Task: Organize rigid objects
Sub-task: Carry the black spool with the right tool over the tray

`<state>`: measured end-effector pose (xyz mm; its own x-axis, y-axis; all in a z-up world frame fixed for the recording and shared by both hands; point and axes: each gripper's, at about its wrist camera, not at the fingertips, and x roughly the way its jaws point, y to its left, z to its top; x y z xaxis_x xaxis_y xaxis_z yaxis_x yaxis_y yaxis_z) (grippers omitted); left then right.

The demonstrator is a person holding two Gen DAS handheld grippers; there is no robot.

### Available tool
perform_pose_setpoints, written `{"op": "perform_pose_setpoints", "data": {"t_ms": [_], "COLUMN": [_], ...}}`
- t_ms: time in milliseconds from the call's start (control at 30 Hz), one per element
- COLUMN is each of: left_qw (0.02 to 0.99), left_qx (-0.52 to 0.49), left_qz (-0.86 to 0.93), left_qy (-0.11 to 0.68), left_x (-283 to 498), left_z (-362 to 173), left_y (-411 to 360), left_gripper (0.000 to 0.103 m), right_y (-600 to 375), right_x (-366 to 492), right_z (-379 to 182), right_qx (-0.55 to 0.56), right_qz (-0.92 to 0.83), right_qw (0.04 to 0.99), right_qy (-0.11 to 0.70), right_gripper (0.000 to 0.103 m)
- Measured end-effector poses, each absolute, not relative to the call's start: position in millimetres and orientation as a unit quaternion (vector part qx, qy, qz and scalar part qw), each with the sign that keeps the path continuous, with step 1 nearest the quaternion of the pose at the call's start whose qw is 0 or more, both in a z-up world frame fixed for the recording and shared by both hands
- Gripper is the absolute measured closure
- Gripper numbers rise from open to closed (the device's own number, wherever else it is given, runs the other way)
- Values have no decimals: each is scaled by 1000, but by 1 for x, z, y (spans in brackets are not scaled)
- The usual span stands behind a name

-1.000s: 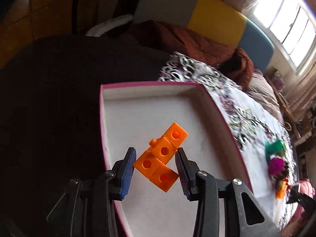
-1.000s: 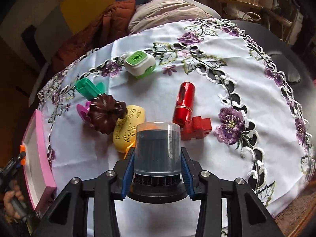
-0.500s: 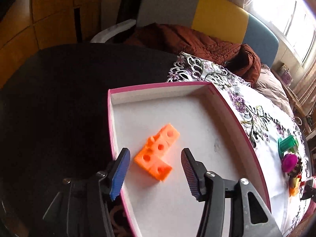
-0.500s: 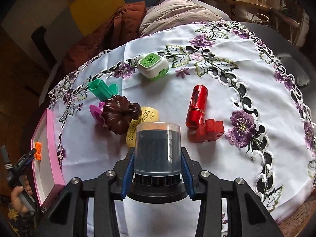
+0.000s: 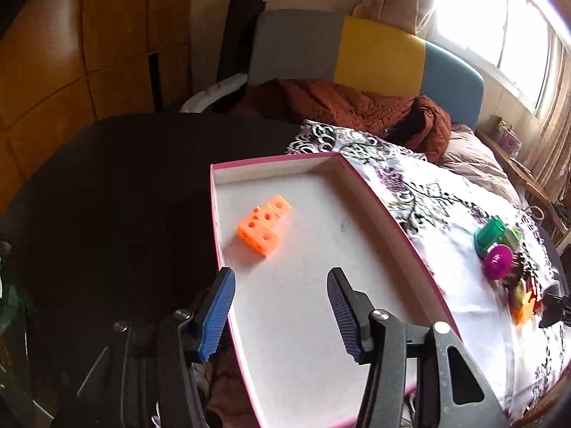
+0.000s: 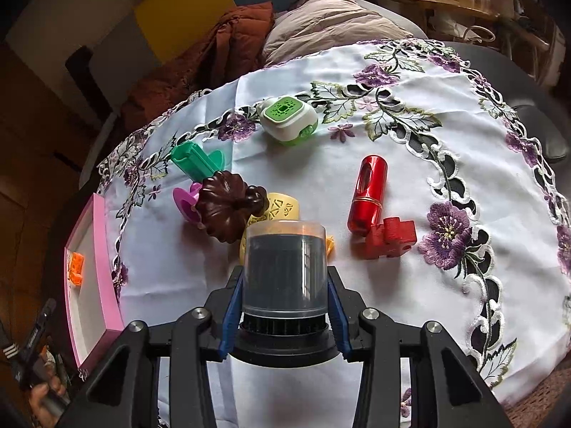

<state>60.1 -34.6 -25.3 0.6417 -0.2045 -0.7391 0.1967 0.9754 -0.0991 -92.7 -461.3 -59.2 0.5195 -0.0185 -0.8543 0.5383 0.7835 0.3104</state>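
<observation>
An orange block piece point(image 5: 263, 229) with round holes lies on the white floor of the pink-rimmed box point(image 5: 392, 215), near its left wall. My left gripper point(image 5: 281, 280) hovers open over the near part of the box, behind the piece, with nothing between its blue pads. In the right wrist view my right gripper point(image 6: 285, 285) is shut on a dark ribbed cylinder with a clear cap point(image 6: 285, 264), held above the white embroidered tablecloth point(image 6: 410, 149). The same box point(image 6: 103, 249) and orange piece point(image 6: 76, 267) show at the far left of that view.
On the cloth lie a green-and-white device point(image 6: 289, 119), a red tube point(image 6: 369, 192), a red block point(image 6: 392, 237), a brown pumpkin shape point(image 6: 230, 208), a yellow perforated piece point(image 6: 276, 208), a green piece point(image 6: 196, 158) and a magenta one point(image 6: 183, 201). A dark tabletop point(image 5: 125, 196) flanks the box.
The left gripper opened and let go of the orange piece, then drew back and up; the piece now lies in the box. The right gripper kept its hold and place.
</observation>
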Motion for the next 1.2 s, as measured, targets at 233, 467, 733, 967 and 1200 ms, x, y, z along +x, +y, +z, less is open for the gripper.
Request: {"op": "perform_pose_setpoints", "data": {"t_ms": [233, 467, 733, 967, 1200], "left_qw": [902, 896, 891, 891, 891], "left_qx": [-1, -2, -11, -18, -33], "left_qz": [-113, -112, -109, -106, -96], "left_qy": [417, 430, 440, 441, 443], "left_x": [52, 45, 38, 38, 38], "left_z": [-27, -35, -39, -38, -39], "left_y": [-37, -34, -23, -16, -2], "left_gripper": [49, 49, 49, 49, 49], "right_y": [-461, -458, -445, -396, -318], "right_x": [-93, -90, -81, -50, -7], "right_z": [-58, -59, -59, -48, -39], "right_qx": [285, 279, 259, 236, 190], "right_qz": [-165, -158, -137, -66, 33], "right_qw": [826, 827, 834, 846, 853], "right_qy": [457, 461, 468, 473, 486], "right_gripper": [60, 60, 60, 60, 60]}}
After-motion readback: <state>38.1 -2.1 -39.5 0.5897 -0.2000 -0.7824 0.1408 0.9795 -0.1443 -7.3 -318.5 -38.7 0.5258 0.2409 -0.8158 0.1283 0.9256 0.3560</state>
